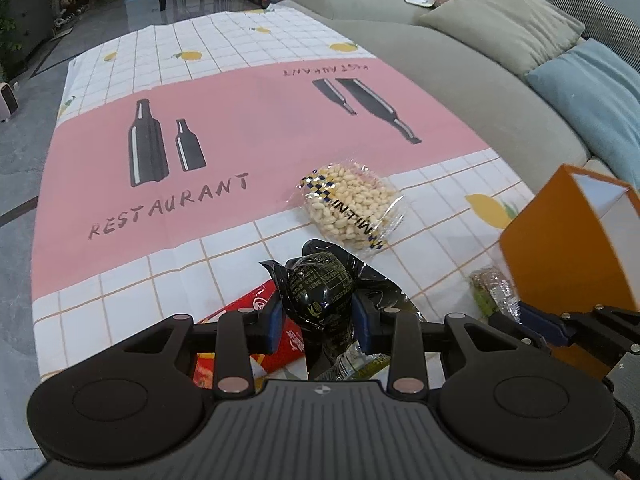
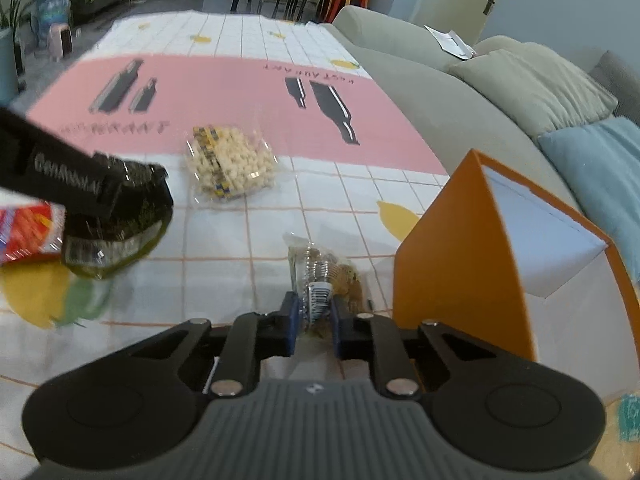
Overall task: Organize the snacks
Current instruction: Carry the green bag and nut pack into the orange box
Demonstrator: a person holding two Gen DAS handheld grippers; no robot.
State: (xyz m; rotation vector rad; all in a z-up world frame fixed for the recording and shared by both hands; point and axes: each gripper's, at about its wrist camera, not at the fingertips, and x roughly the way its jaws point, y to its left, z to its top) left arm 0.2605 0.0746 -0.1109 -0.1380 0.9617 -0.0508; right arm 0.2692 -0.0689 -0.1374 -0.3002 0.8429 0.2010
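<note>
The left gripper (image 1: 318, 318) has its fingers clenched on a black pack (image 1: 320, 292): glossy dark film with gold print, bulging round between the blue pads and lifted clear of the bench (image 1: 140, 288). From the right wrist view the same pack (image 2: 116, 220) hangs below the left gripper's arm, blurred, with a pale label strip along its lower edge.

The right gripper (image 2: 314, 320) grips a clear pack (image 2: 324, 280) of brownish-green pieces, a barcode label showing between the fingers. The pack sits low by the bench, just beside an orange box (image 2: 460, 256) whose open top shows a white inside. I cannot tell whether the pack touches the cloth.

A clear bag of pale nuts (image 1: 348, 208) with a blue-and-yellow checked band lies on the cloth near the edge of the pink stripe, apart from both grippers. A red pack (image 1: 256, 320) lies under the left gripper, mostly hidden by the fingers and frame; its print is too cut off to read. The box runs out of frame on the right in both views. A teal scrap (image 2: 630, 420) at the right edge is too cropped to identify.
</note>
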